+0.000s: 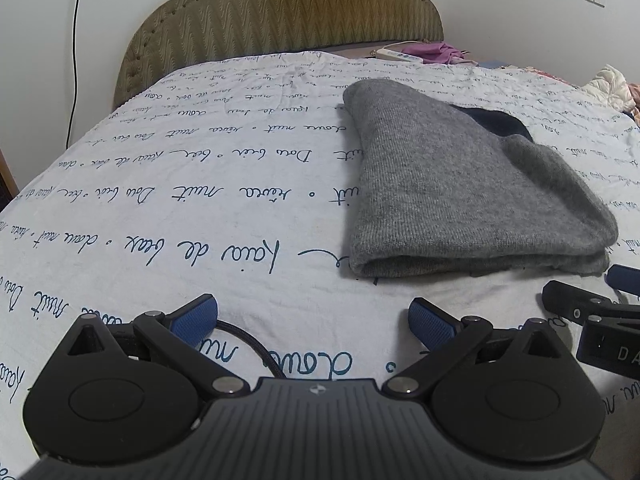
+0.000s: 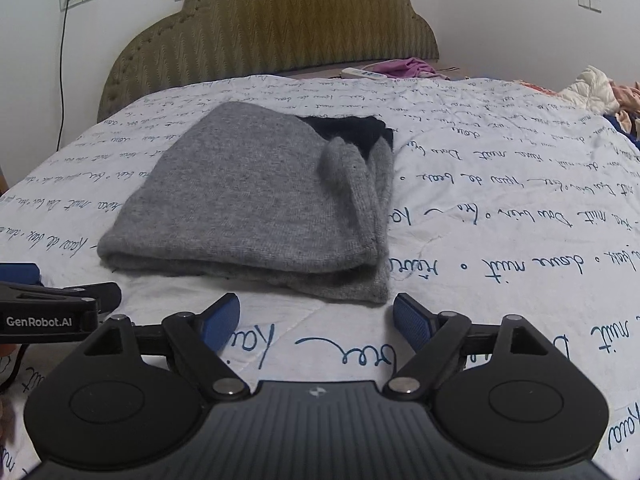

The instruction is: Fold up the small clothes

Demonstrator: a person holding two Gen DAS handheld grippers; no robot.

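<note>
the grey knit garment (image 1: 460, 184) lies folded on the bed cover (image 1: 180, 200), a white sheet printed with blue script, nearer the foot edge than the headboard (image 1: 280, 12). a dark piece (image 2: 352, 130) shows under its far edge.

the left gripper (image 1: 313, 322) stands with its jaws wide apart and nothing between them but bare sheet and a black braided cable (image 1: 256, 344); the garment lies ahead and to its right, untouched. the right gripper (image 2: 316, 324) is likewise spread wide and empty, its blue pads (image 2: 412, 326) just short of the garment's near folded edge, not touching it.

only the left wrist view shows the cable and the garment's smooth left fold. only the right wrist view shows the garment's right side, where loose layered edges and a bunched flap (image 2: 340, 160) stand up, and the left gripper's printed side at the left. both views catch the power strip (image 2: 364, 74) and purple cloth (image 2: 412, 66) near the headboard corner.
</note>
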